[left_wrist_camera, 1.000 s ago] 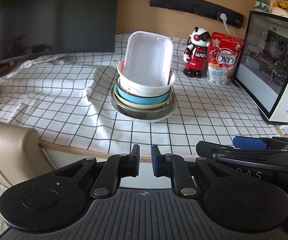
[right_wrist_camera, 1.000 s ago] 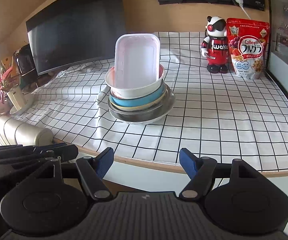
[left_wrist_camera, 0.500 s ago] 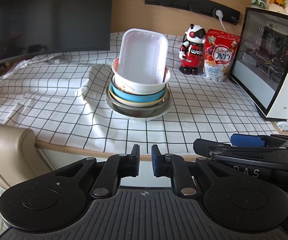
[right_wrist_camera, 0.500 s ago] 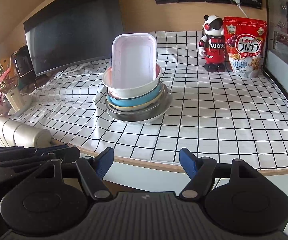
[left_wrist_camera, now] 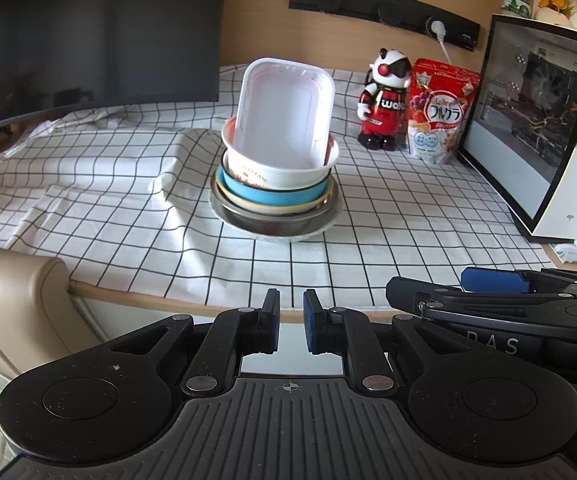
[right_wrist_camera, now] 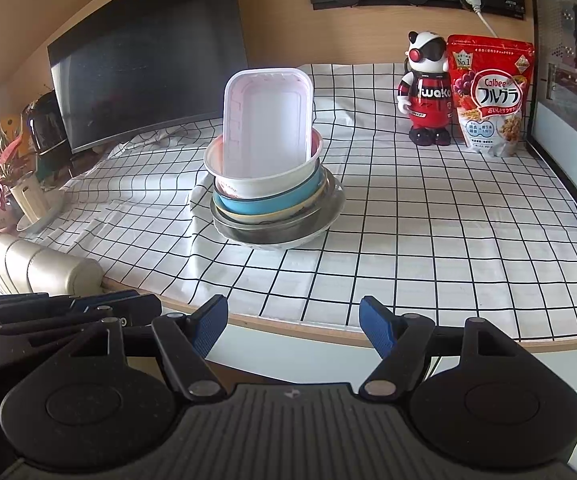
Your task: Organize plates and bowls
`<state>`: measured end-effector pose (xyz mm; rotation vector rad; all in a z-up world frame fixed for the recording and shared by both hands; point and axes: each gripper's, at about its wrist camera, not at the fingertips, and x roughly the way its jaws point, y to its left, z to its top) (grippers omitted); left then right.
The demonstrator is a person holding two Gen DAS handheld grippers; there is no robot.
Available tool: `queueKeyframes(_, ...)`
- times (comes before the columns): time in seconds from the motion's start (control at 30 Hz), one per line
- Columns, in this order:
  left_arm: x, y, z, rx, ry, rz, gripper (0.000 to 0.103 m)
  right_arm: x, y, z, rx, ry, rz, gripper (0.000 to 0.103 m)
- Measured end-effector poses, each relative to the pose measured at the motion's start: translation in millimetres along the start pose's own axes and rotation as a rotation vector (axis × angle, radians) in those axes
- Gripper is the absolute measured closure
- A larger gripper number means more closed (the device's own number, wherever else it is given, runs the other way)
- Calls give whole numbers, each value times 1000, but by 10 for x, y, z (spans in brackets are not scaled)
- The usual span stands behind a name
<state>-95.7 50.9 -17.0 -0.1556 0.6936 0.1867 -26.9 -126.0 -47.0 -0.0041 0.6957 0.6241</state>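
A stack of dishes stands mid-table on the checked cloth: a steel bowl point(left_wrist_camera: 276, 222) at the bottom, a blue bowl point(left_wrist_camera: 276, 196) above it, a white printed bowl point(left_wrist_camera: 272, 172) on top, and a white rectangular tray point(left_wrist_camera: 284, 114) leaning upright inside that bowl. The same stack shows in the right wrist view, with the tray point(right_wrist_camera: 268, 120) and the steel bowl point(right_wrist_camera: 284, 228). My left gripper point(left_wrist_camera: 289, 322) is nearly shut and empty, held off the table's front edge. My right gripper point(right_wrist_camera: 292, 328) is open and empty, also before the front edge.
A dark monitor point(left_wrist_camera: 100, 36) stands at the back left. A robot figure point(left_wrist_camera: 384, 100) and a cereal bag point(left_wrist_camera: 440, 112) stand at the back right, next to a white PC case point(left_wrist_camera: 536, 128). A beige chair point(left_wrist_camera: 12, 300) is at the left, with a plant point(right_wrist_camera: 4, 168).
Both grippers have drifted slightly, so the stack sits a little differently in each view. Their jaws have not changed and the dishes have not moved.
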Motion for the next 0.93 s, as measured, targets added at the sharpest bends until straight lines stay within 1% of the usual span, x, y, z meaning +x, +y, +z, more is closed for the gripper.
queueKeyframes(0.57,41,8,22,-4,3,-6,88,43,-1,17,4,8,-6,30)
queueKeyframes(0.77,65,29,41,-20,-1,-22,88,86,-7,38,4,18,-6,30)
queueKeyframes(0.83,96,56,51,-32,9,-31,88,126,-13,57,2,25,-4,30)
queueKeyframes(0.93,176,121,81,-57,43,-41,88,225,5,119,-15,30,4,30)
